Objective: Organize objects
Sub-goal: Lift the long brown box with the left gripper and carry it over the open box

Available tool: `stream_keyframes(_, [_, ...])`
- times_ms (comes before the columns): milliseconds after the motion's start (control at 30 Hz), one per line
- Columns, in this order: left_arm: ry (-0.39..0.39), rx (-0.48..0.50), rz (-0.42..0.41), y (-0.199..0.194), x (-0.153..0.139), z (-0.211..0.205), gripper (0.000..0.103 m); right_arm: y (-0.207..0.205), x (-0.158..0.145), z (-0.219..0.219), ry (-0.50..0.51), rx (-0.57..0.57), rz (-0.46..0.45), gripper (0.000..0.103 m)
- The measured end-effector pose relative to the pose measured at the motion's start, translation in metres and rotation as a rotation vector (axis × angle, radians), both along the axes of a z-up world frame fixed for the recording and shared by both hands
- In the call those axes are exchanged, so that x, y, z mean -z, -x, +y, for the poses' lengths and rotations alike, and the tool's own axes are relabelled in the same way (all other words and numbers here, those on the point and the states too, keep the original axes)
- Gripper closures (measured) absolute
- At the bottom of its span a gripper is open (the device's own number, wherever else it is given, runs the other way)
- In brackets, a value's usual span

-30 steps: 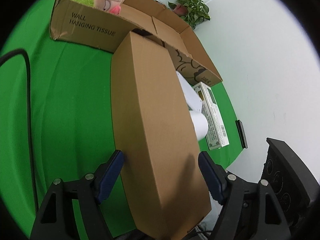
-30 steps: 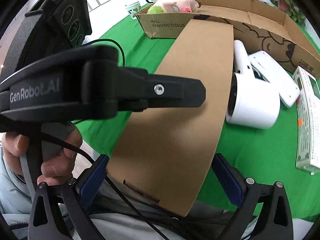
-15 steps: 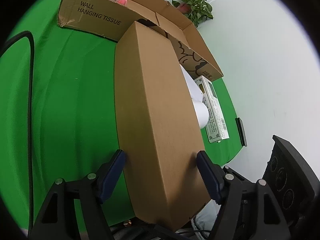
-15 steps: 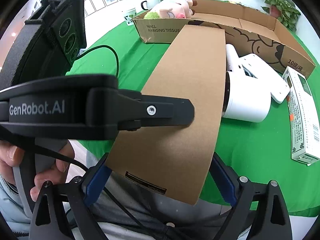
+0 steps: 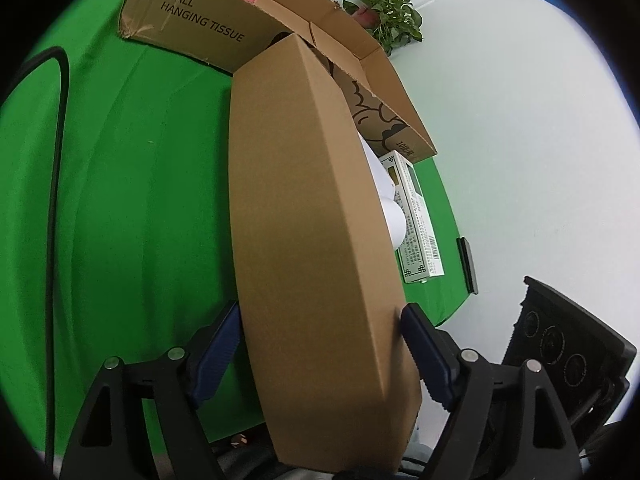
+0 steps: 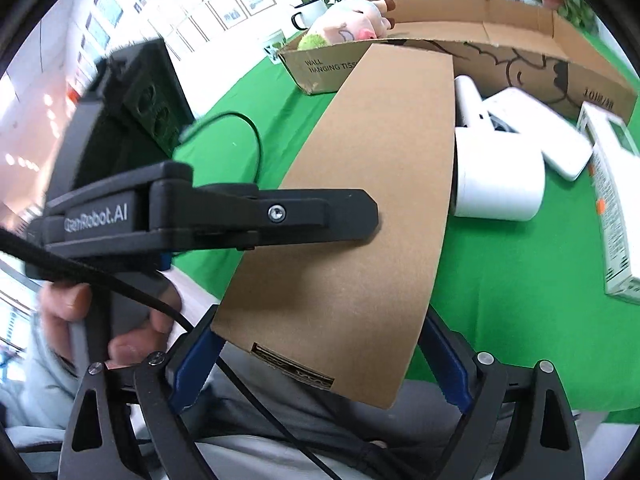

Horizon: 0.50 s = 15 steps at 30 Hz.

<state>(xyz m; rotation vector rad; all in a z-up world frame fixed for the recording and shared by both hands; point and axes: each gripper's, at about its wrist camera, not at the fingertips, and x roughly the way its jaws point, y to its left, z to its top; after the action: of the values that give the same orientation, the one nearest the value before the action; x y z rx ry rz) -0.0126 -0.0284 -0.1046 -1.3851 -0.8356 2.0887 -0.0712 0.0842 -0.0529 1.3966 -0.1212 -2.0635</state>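
A long plain brown carton (image 5: 312,208) is held off the green table, its far end pointing at the open "WALL HANGING TISSUE" cardboard box (image 5: 200,24). My left gripper (image 5: 320,354) is shut on the carton's near end, blue pads on both sides. My right gripper (image 6: 320,360) is shut on the same carton (image 6: 372,200) across its other faces. The left gripper's finger (image 6: 280,216) lies over the carton in the right wrist view. A pink plush pig (image 6: 352,20) lies in the open box (image 6: 520,32).
A white paper roll (image 6: 500,176), a white flat device (image 6: 536,132) and a white-green packet (image 6: 612,200) lie on the green cloth (image 5: 120,200) right of the carton. A black cable (image 5: 56,160) runs along the left. Potted plants (image 5: 388,12) stand behind.
The carton has moved forward toward the open box, carried by both grippers. Both grippers have stayed shut on it. The right view tilted slightly.
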Motion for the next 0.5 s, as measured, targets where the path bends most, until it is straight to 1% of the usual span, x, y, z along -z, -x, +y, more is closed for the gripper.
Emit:
stream_keyframes(33, [0.0, -0.002, -0.003, 0.0, 0.0, 0.0, 0.023, 0.003, -0.001, 0.006, 0.013, 0.0, -0.006, 0.012])
stream_keyframes(233, [-0.006, -0.019, -0.003, 0.0, -0.001, 0.0, 0.023, 0.002, -0.011, 0.003, 0.016, -0.024, 0.009, 0.012])
stream_keyframes(300, [-0.008, -0.021, 0.018, -0.001, -0.006, -0.001, 0.024, 0.003, -0.018, 0.003, 0.011, -0.027, 0.025, 0.012])
stream_keyframes(433, [0.01, -0.026, 0.057, -0.001, -0.019, 0.002, 0.024, -0.018, -0.017, -0.002, 0.01, -0.031, 0.068, 0.012])
stream_keyframes(500, [0.011, -0.032, 0.069, -0.001, -0.024, 0.002, 0.024, -0.009, -0.018, 0.009, 0.017, -0.029, 0.084, 0.012])
